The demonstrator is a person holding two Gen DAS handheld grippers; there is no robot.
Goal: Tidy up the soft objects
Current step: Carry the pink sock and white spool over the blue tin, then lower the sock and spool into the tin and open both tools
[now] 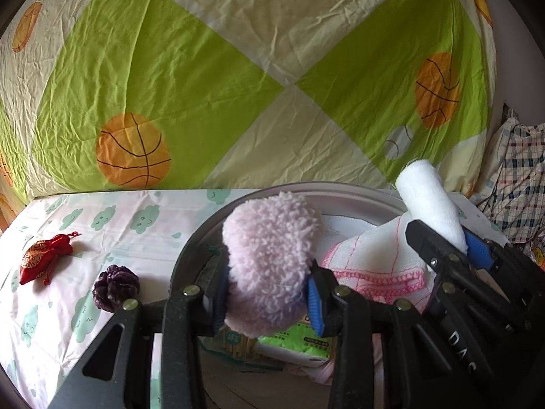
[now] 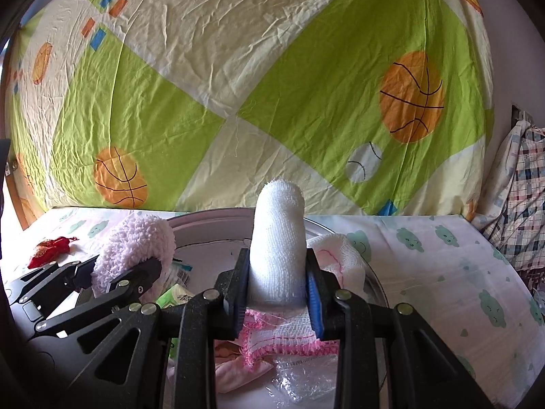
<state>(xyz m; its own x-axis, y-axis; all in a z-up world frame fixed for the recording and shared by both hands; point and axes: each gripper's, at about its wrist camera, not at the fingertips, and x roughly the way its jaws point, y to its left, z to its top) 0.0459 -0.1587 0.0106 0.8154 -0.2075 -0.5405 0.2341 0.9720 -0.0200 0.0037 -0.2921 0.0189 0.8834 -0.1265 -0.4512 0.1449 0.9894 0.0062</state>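
Note:
My left gripper [image 1: 265, 301] is shut on a fluffy pale pink puff [image 1: 269, 259] and holds it over a round metal basin [image 1: 306, 189]. My right gripper [image 2: 276, 294] is shut on a white gauze roll [image 2: 277, 242], upright over the same basin [image 2: 218, 218]. In the left wrist view the right gripper [image 1: 453, 248] and its gauze roll [image 1: 429, 197] show at the right. In the right wrist view the left gripper [image 2: 126, 272] and the puff [image 2: 136, 248] show at the left. A white cloth with pink trim [image 1: 378, 266] and a green tissue pack [image 1: 296, 344] lie in the basin.
A red drawstring pouch [image 1: 41, 259] and a dark purple pine cone [image 1: 115, 288] lie on the cloud-print sheet [image 1: 136, 225] left of the basin. A green and cream basketball-print cloth [image 1: 238, 68] hangs behind. Plaid fabric [image 1: 521, 184] is piled at the right.

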